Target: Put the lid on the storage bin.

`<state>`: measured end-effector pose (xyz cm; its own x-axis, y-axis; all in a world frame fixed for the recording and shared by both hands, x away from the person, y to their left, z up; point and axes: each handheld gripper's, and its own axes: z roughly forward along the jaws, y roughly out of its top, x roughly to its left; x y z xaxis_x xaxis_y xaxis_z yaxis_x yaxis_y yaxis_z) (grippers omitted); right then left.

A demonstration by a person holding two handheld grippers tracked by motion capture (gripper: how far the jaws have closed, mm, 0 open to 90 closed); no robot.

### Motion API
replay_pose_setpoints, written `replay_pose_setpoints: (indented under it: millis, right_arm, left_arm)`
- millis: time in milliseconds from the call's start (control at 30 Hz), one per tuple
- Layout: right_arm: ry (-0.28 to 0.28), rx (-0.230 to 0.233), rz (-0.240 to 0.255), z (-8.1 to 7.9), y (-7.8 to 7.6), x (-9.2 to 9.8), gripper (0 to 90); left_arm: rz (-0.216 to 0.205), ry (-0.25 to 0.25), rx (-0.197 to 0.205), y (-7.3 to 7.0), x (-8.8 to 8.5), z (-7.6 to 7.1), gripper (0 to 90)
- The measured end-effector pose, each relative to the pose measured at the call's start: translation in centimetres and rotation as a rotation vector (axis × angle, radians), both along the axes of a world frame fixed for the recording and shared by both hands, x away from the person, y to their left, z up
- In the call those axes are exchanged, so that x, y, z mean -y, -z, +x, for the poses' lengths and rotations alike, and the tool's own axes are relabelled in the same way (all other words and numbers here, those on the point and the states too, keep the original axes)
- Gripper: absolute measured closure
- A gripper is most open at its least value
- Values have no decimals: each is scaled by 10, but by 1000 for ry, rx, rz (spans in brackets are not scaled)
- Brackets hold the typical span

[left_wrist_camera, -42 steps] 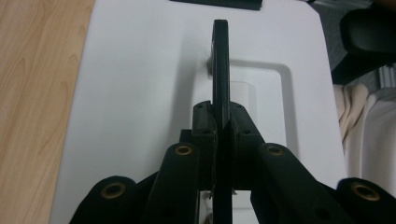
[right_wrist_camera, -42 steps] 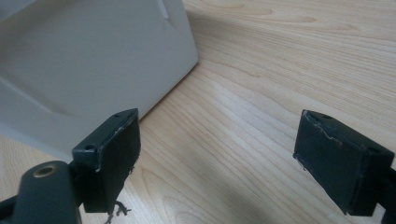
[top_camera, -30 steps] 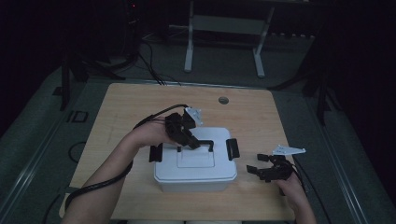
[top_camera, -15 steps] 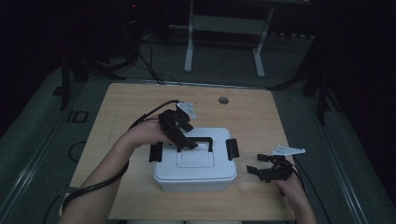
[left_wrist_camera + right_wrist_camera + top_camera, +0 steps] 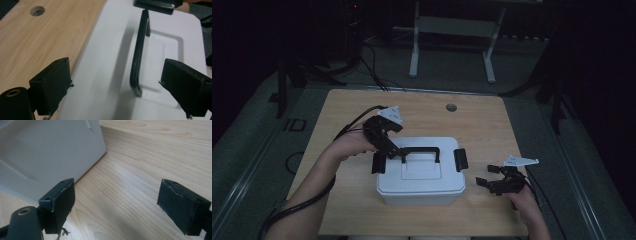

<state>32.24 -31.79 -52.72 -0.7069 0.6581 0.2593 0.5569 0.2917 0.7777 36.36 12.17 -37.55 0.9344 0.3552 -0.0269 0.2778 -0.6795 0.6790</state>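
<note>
box (image 5: 421, 177): on the table (image 5: 492, 125), near its front edge, about midway between the left and right edges.
handle (image 5: 419, 151): on the box lid, running left to right along its rear part.
latches (image 5: 460, 159): one on each short end of the box.
hole (image 5: 451, 107): in the table near the back edge, right of the middle.
left gripper (image 5: 394, 151): over the box's rear left corner, at the handle's left end.
right gripper (image 5: 488, 178): right of the box, just above the table near the front right corner.
</note>
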Motion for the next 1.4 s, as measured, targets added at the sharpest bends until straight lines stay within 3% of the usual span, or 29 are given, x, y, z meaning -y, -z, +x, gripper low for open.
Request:
replay_pose_setpoints:
  millis: [367,667,1033,1133,1300,1333,1400]
  right_arm:
    - [0,-4,-3,0,1,-2,142]
    - [-2,-6,-7,-1,3,-2,143]
    - [-3,-5,-10,-3,4,-3,143]
    - [5,13,-17,-5,4,-3,143]
    - [19,22,-24,-6,6,-3,143]
    - [24,28,-26,-6,6,-3,143]
    - [28,29,-28,-7,6,-3,143]
  left_arm:
    - [-31,-74,28,-1,-44,-11,94]
    - [-50,-157,21,16,-87,-17,94]
    - [-45,-228,-3,44,-122,-26,94]
    - [-53,-274,-32,66,-139,-33,94]
    - [-60,-308,-50,84,-149,-38,94]
    - [-84,-329,-54,93,-153,-41,94]
    - [-75,-345,-52,99,-155,-43,94]
